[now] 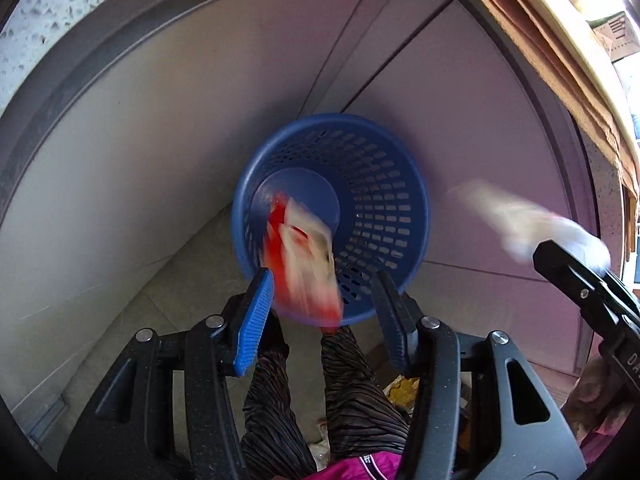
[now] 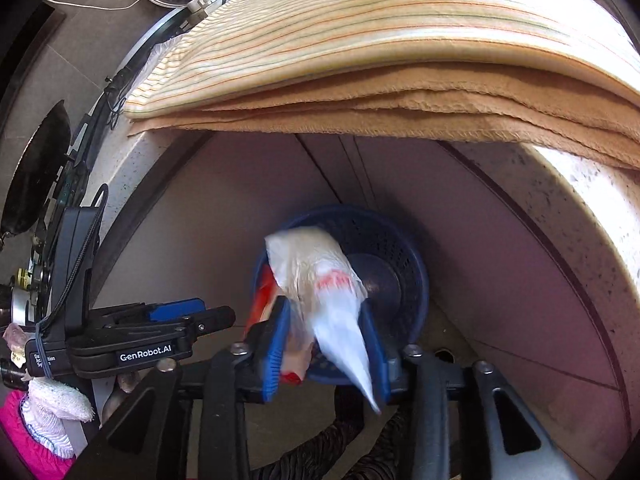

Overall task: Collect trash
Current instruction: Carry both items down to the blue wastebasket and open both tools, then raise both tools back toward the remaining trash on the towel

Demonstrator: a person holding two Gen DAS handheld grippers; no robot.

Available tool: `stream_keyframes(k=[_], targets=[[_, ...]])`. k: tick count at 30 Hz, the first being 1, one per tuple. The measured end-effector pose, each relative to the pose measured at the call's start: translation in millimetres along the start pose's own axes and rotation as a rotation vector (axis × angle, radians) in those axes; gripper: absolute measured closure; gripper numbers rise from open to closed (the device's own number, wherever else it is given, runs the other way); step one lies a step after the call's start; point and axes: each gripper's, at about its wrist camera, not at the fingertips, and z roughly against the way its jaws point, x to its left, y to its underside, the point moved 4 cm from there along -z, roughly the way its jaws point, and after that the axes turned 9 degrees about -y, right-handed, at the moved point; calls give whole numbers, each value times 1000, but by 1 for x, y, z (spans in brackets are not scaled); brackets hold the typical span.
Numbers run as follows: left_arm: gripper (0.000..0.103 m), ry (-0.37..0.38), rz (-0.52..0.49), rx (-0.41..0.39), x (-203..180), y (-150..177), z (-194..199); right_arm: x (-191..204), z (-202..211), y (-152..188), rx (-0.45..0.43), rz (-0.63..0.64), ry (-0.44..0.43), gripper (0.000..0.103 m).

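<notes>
Seen from the left wrist: left gripper aimed steeply down over a blue perforated basket standing on the floor against a pale cabinet front; jaws spread apart, a blurred red-and-white wrapper loose between them at the basket's near rim, touching neither pad so far as the blur allows. At the right edge, the right gripper with a blurred white bag at its tip, beside the basket. Striped trouser legs below. Seen from the right wrist: right gripper above the same basket, jaws parted, a crumpled white plastic bag between the blue pads, blurred; whether gripped or free cannot be told. Red wrapper at the basket's left rim. Left gripper level at the left. Striped cloth draped over the counter edge above.
</notes>
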Motion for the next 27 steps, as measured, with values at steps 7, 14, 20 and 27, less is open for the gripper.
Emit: stream_keyframes(k=[7,14,20,27], targets=[[51,1,19,-17,6,-1,6,6,3,-4,-23,6,12,43],[51,14,21,-55,13,-6,20,9,19,-9,-48,11,6,43],[51,22,6,-106,4,-16,42,10,48,-19,-100,12,1,43],[46,56,-3,-171,-14,-35,76,-3,98,-42,-182,7,10,34]])
